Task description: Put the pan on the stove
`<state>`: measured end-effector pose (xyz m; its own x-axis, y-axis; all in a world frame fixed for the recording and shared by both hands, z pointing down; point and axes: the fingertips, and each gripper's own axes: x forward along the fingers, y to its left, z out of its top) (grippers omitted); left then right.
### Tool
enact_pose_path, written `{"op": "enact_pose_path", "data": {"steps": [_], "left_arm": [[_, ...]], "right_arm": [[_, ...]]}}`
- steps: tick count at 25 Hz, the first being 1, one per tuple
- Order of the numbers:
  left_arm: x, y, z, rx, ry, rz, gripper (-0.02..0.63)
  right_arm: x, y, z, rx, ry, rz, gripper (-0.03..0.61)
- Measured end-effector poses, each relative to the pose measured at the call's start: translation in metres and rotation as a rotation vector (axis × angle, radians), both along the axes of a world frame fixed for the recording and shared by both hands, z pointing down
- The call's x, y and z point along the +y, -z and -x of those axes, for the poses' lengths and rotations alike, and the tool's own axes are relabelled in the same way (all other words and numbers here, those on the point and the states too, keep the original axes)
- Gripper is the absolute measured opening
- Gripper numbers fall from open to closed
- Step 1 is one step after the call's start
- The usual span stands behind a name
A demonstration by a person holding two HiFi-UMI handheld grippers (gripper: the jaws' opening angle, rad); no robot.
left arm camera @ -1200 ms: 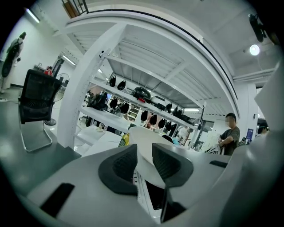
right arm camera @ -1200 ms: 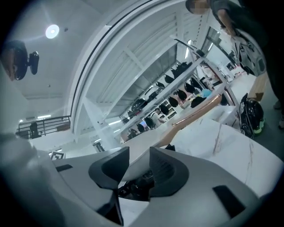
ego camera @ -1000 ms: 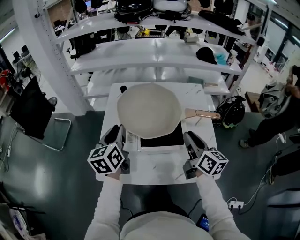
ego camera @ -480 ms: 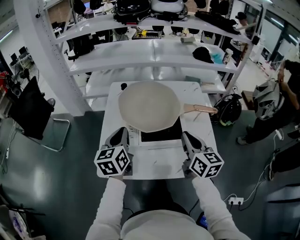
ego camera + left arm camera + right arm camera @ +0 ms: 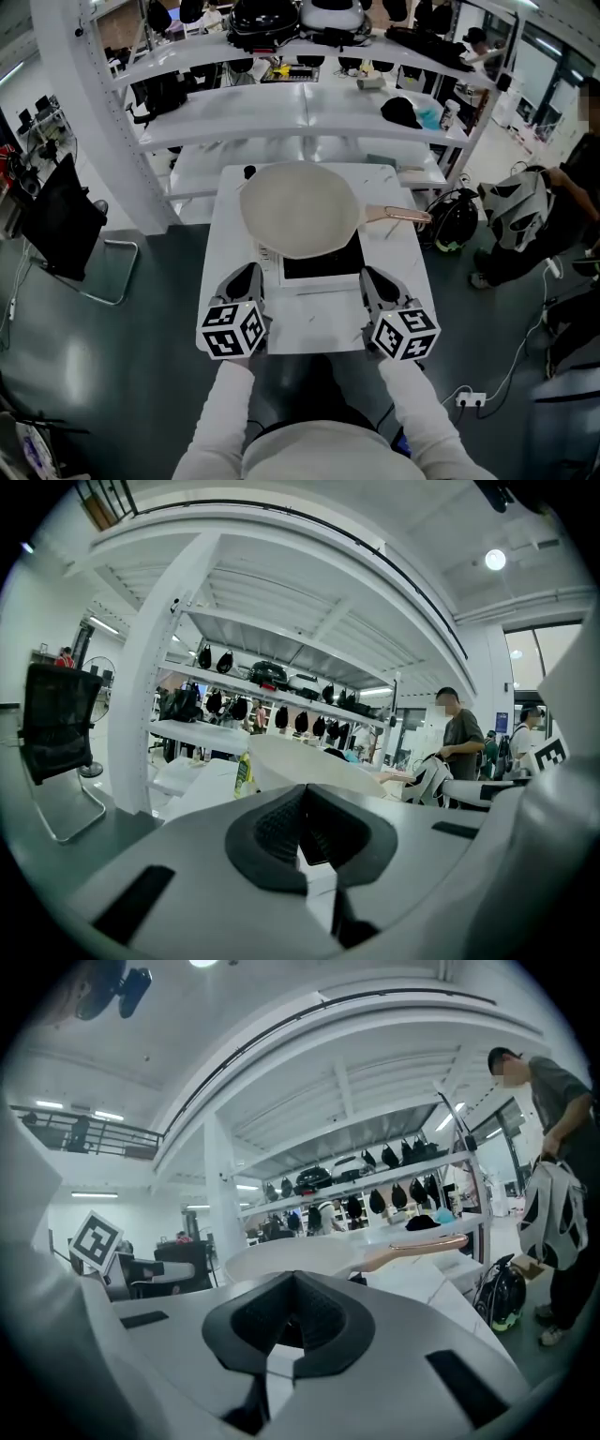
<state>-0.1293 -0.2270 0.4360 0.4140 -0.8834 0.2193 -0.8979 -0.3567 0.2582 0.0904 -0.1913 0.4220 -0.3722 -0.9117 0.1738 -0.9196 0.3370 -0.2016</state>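
Note:
A wide cream pan [image 5: 298,208] with a wooden handle [image 5: 398,215] pointing right rests on the black stove [image 5: 323,269] on the white table [image 5: 319,328]. My left gripper [image 5: 246,277] is near the table's front left, short of the stove, shut with nothing between its pads. My right gripper [image 5: 368,278] mirrors it at the front right, also shut and empty. In the left gripper view the pan [image 5: 300,766] shows just beyond the left gripper [image 5: 302,789]. The right gripper view has the pan [image 5: 291,1258] and its handle [image 5: 417,1249] beyond the right gripper [image 5: 292,1279].
White shelving [image 5: 309,112] with bags and helmets stands right behind the table. A black chair [image 5: 61,220] is on the left. A person with a backpack [image 5: 525,211] stands to the right, and a dark bag [image 5: 455,220] lies by the table's right side.
Both grippers have drawn back toward the table's front edge and their jaws have come together. The pan stays on the stove.

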Motion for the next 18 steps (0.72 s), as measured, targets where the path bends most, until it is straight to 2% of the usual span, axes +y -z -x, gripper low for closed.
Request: {"op": "enact_pose_path", "data": {"steps": [18], "left_arm": [[0.036, -0.007, 0.003, -0.014, -0.008, 0.028, 0.018]], "right_arm": [[0.035, -0.002, 0.003, -0.009, -0.014, 0.005, 0.027]]}}
